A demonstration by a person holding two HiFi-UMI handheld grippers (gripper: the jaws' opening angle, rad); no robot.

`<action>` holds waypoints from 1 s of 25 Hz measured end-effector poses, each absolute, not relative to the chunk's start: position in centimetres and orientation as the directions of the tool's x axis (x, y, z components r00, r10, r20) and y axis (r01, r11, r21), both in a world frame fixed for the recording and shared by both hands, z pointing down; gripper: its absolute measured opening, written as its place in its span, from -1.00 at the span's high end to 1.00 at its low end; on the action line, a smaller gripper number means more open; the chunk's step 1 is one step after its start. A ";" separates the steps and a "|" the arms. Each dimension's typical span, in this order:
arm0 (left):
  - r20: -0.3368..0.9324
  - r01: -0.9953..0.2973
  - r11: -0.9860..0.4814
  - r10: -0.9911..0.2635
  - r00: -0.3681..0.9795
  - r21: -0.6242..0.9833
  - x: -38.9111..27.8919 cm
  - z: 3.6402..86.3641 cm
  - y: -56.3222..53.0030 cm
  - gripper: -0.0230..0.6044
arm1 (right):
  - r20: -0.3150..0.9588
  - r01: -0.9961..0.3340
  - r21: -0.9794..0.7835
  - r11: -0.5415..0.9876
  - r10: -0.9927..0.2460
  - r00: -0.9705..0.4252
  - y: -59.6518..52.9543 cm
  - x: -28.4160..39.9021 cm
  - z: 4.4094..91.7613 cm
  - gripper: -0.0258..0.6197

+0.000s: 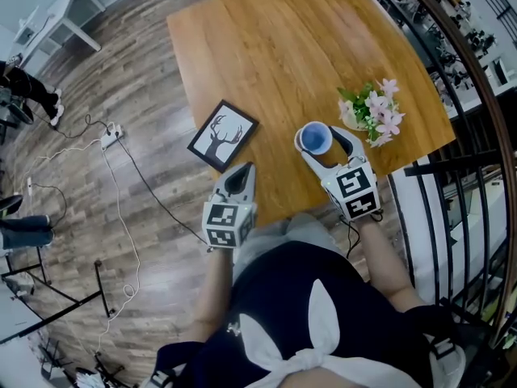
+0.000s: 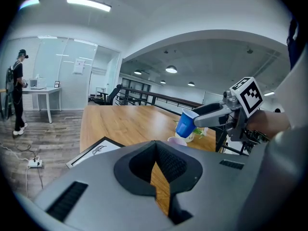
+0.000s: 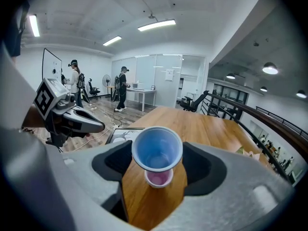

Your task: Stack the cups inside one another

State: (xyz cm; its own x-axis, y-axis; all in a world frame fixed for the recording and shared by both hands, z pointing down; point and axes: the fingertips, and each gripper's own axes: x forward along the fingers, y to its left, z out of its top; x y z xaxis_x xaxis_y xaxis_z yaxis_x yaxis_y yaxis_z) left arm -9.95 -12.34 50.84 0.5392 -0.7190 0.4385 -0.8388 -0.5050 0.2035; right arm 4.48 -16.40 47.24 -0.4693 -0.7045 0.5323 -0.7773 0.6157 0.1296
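Blue plastic cup hangs in the fingers of the right gripper, gripped on its wall, directly above the pink cup on the bench. I judge it light, thin and easy to crush, so a soft hold is enough. Left gripper, apart from the pink cup, has its fingers almost together, empty.

In the right gripper view the blue cup covers the far rim of the pink cup. In the left gripper view the left gripper hides the pink cup's base and the near side of the picture frame.
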 end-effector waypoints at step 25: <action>0.458 -0.842 -0.496 -0.711 0.534 0.212 -10.8 51.8 -13.7 0.88 | 0.613 -0.802 0.055 0.595 -0.654 -0.443 -17.9 5.1 52.8 -0.09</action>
State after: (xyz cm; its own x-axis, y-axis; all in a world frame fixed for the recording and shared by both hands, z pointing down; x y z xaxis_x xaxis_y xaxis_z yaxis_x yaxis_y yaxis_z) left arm -10.75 -13.68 51.82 0.5339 -0.7110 0.4577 -0.8421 -0.4959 0.2120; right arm 5.12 -17.91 52.78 -0.4430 -0.6539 0.6133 -0.8017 0.5951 0.0553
